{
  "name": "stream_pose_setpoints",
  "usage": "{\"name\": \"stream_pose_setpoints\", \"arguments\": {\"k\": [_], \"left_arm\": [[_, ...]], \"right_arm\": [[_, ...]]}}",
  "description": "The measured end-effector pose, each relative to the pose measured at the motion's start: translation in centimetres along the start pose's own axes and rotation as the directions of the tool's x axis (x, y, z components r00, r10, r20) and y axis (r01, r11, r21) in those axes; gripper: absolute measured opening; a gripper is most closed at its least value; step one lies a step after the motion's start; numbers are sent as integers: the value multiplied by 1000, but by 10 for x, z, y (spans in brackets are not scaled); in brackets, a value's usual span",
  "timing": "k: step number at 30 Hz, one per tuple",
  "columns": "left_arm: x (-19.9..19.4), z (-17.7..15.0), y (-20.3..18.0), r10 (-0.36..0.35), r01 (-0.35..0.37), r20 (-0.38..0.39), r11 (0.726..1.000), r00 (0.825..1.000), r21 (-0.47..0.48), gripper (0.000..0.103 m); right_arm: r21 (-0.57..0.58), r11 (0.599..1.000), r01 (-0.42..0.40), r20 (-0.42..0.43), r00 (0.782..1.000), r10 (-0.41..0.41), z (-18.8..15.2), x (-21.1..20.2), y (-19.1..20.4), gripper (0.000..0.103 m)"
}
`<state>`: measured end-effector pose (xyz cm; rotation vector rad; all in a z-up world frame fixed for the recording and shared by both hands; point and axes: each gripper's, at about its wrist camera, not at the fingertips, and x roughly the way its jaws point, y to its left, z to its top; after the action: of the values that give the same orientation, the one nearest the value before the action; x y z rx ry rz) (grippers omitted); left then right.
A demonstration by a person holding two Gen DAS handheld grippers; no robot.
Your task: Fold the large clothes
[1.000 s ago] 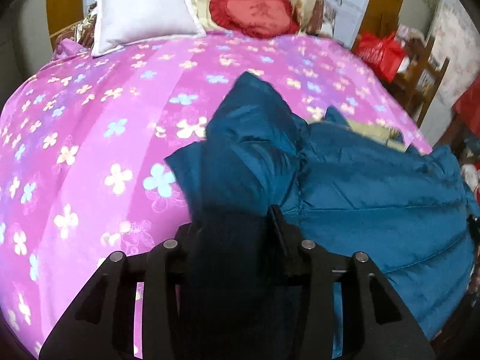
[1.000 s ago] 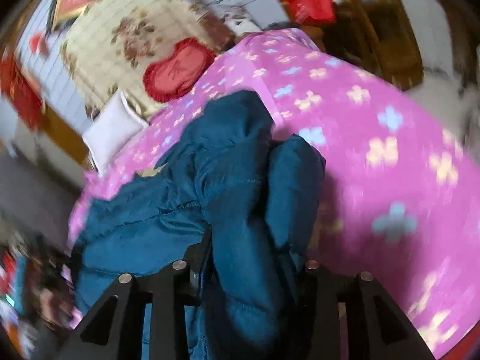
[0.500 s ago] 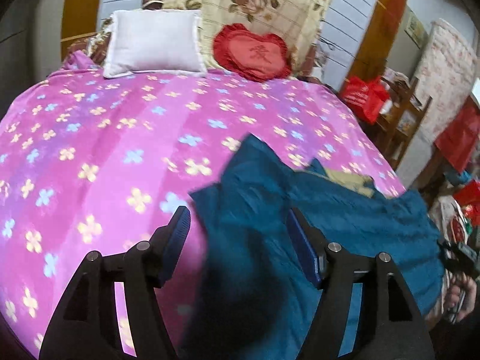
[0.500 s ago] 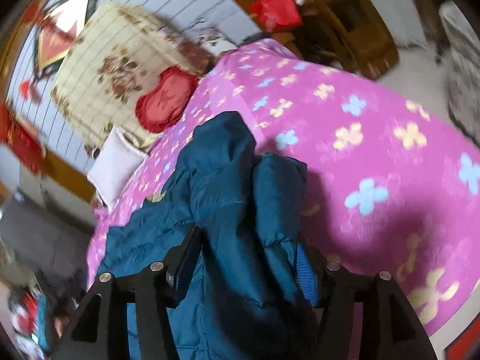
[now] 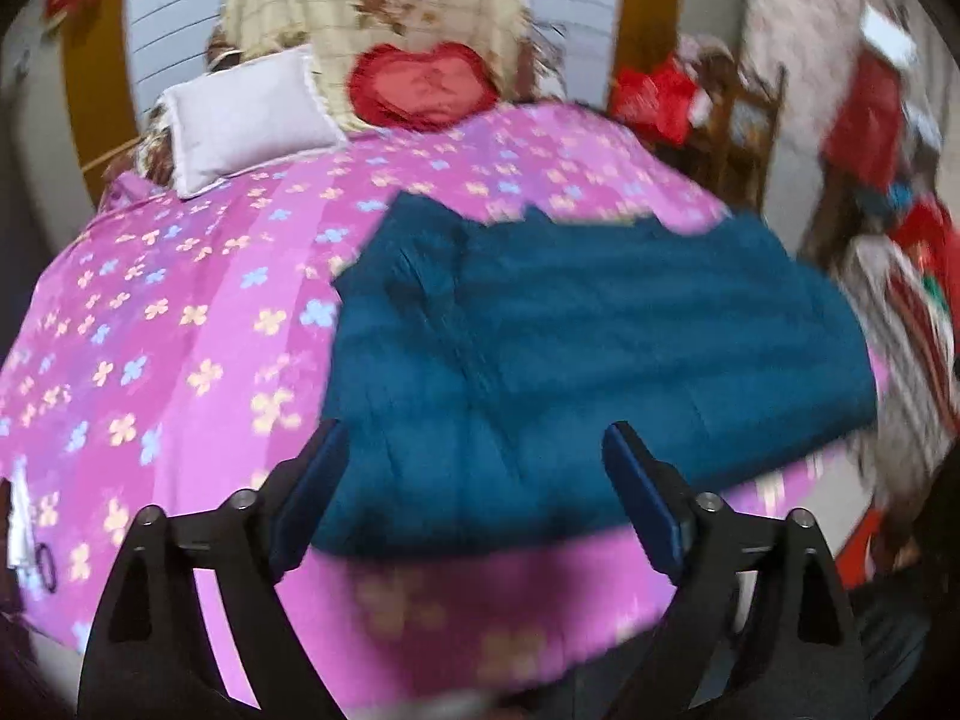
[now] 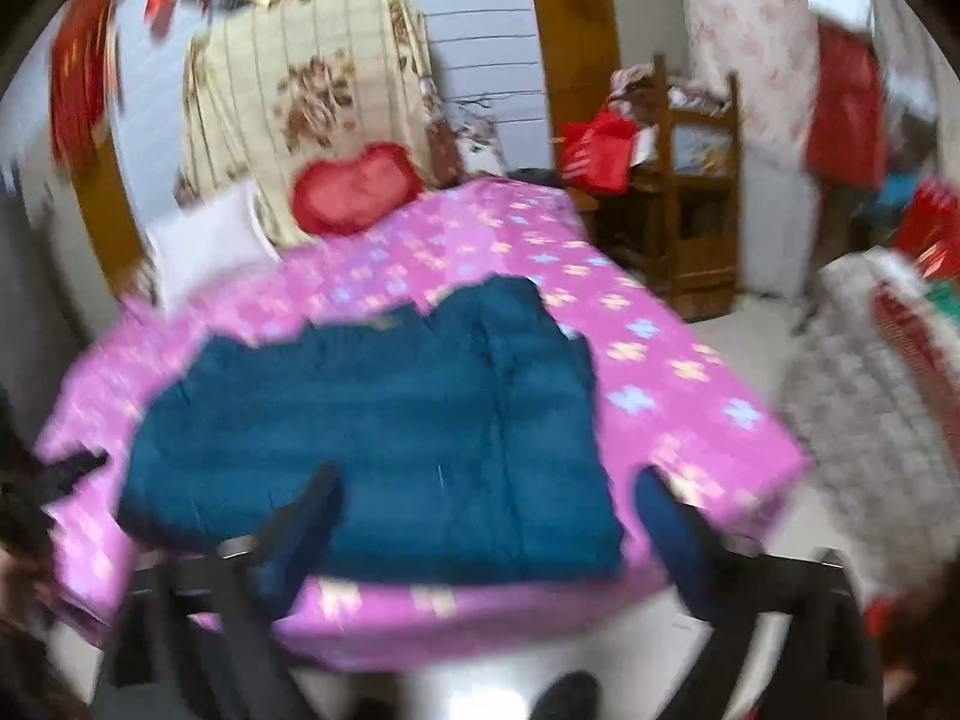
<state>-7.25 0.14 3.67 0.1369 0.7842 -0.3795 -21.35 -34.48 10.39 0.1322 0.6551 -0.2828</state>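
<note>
On bed (image 5: pixel 180 324), near foot edge: blue jacket (image 5: pixel 570 360) lies flat, roughly rectangular, sleeves apparently folded in. Left tongs (image 5: pixel 474 501) wide, empty, above jacket's near hem. Right tongs (image 6: pixel 489 531) wide, empty; view blurred. Pillow (image 5: pixel 246 114) at 11 o'clock, red cushion (image 5: pixel 426 87) at 12. Step, judged: between folds. Next: grip hem corners, fold toward collar.

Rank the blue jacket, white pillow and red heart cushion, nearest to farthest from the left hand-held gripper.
1. Blue jacket, just ahead of the left hand-held gripper, on the bed.
2. White pillow, far left.
3. Red heart cushion, at the headboard; nearly as far as the pillow.
</note>
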Motion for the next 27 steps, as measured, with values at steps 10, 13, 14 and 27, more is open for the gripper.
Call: {"name": "stream_pose_setpoints", "arguments": {"k": [10, 13, 14, 27], "left_arm": [[-77, -62, -34, 48, -54, 116, 997, 992, 54, 90], [-83, -66, -38, 60, -62, 86, 998, 995, 26, 91], [-83, -67, -37, 58, -58, 62, 998, 996, -2, 91], [-117, -79, -74, 46, -46, 74, 999, 996, -9, 91]], "right_arm": [[8, 1000, 26, -58, 998, -26, -113, -61, 43, 102], [14, 1000, 25, -53, 998, -24, -123, -73, 48, 102], [13, 1000, 28, -53, 998, -27, -125, -75, 50, 102], [-28, 1000, 8, -18, 1000, -9, -129, -103, 66, 102]]}}
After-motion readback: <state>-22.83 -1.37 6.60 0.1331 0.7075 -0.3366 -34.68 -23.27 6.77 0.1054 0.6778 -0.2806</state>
